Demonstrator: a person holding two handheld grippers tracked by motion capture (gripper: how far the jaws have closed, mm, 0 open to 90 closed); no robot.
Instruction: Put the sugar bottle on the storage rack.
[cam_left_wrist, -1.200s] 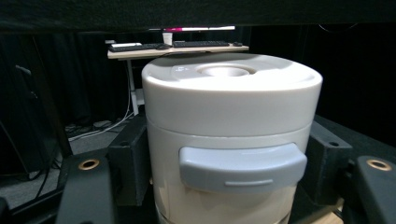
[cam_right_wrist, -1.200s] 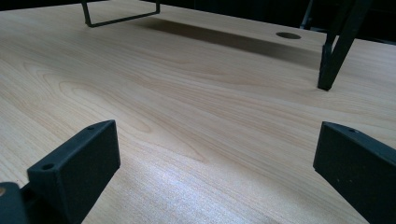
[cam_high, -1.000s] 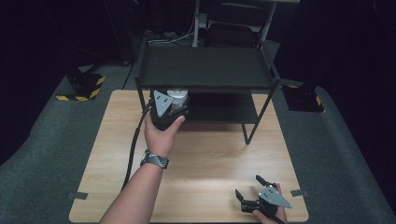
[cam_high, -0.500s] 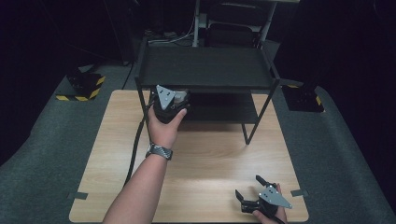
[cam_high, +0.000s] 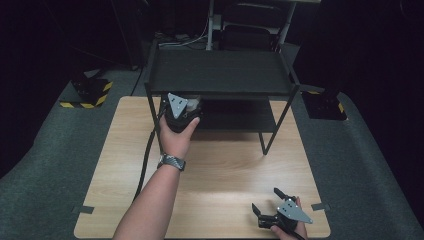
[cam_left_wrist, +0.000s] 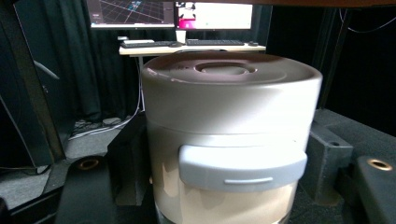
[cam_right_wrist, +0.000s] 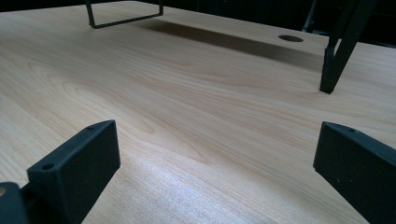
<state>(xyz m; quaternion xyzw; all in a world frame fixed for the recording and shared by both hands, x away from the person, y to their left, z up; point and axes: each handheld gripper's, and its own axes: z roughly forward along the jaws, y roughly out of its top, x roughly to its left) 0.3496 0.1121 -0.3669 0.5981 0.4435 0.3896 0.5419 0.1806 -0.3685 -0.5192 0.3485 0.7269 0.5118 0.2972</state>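
Bare table (cam_high: 225, 170) beside right gripper (cam_high: 271, 202)

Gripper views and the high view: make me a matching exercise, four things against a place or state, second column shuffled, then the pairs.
Things:
1. left gripper
2. right gripper
3. white canister
4. black shelf rack

Places or states:
A. stands on the far half of the wooden table
B. close in front of the left gripper's camera, lid on
C. jaws spread wide, low over the table's near right corner
D. held up at the rack's left front, by the lower shelf

Pairs: 1-D, 2-C, 3-B, 4-A
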